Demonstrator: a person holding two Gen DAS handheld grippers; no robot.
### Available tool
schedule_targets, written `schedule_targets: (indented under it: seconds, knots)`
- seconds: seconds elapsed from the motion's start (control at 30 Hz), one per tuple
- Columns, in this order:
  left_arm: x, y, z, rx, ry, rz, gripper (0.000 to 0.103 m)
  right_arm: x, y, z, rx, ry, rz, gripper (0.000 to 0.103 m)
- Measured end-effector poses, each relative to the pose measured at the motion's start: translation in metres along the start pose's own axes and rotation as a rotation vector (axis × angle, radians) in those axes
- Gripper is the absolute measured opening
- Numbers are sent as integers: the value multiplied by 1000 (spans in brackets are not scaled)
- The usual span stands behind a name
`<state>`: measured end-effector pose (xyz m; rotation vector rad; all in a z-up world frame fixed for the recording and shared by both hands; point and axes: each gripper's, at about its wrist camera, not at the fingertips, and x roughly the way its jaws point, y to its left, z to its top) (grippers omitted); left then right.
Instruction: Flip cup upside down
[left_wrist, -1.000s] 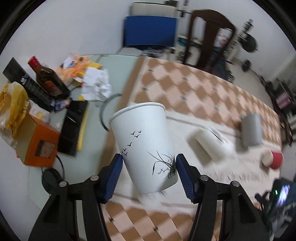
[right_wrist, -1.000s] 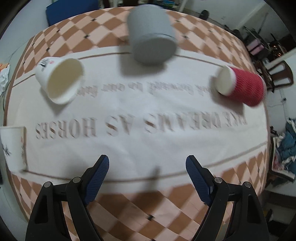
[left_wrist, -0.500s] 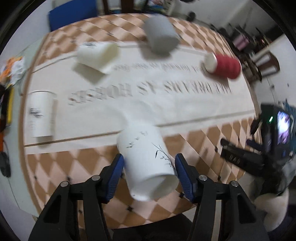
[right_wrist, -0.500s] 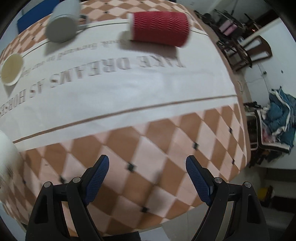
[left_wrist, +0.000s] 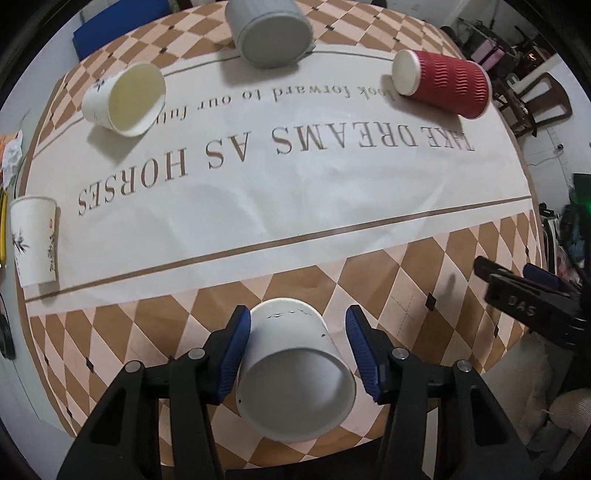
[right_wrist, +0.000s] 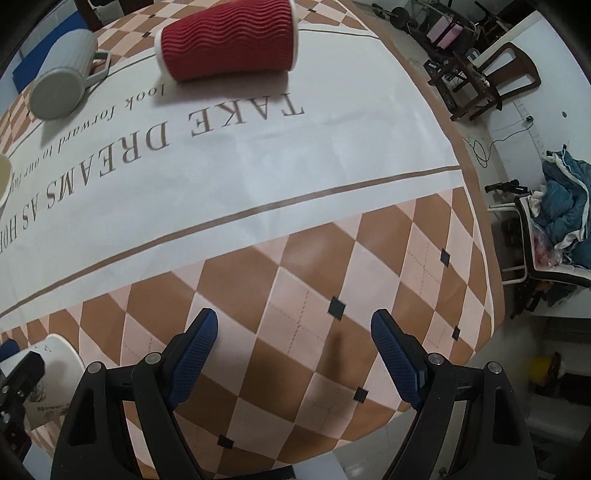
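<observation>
Checked cloth: tablecloth covers the round table, brown and peach diamonds at the near edge, a white lettered band across the middle.
Other cups: red cup on its side at far right; grey mug at far centre, base toward the left camera; cream cup on its side at far left, mouth facing us; printed cup at the left edge of the white band.
Task cup: white cup sits on the diamond border at the near edge, directly between the left pads. What faces the camera is a recessed disc with a raised rim, which reads as the base, so I judge it inverted with the mouth down on the cloth.
Cup axis: roughly vertical, leaning slightly toward the camera in the fisheye.
Nearer arm: left, clearly. In the right wrist view the cup shows only as a white sliver at the far left.
Left gripper: jaws partly open; near pad just touching or a hair off the cup wall, far pad visibly apart from it. Not clamped.
Right gripper: jaws wide apart, nothing between them, hanging over bare cloth near the table's right edge.
Next move: looks like a straight retreat of the left gripper, without dragging the near pad along the wall and tipping the cup.
</observation>
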<state>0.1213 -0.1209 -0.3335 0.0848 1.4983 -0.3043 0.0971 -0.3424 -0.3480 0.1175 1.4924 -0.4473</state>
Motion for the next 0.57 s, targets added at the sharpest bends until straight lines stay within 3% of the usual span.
schedule_targets:
  seconds: [0.3, 0.43, 0.57]
  knots:
    - [-9, 12, 3, -85, -11, 10, 47, 0, -15, 15, -3, -1, 55, 86]
    - [-23, 26, 8, -153, -13, 6, 53, -4, -15, 21, -5, -10, 87, 86]
    - [-50, 43, 1, -198, -122, 74, 57, 0, -9, 28, -10, -60, 124, 92]
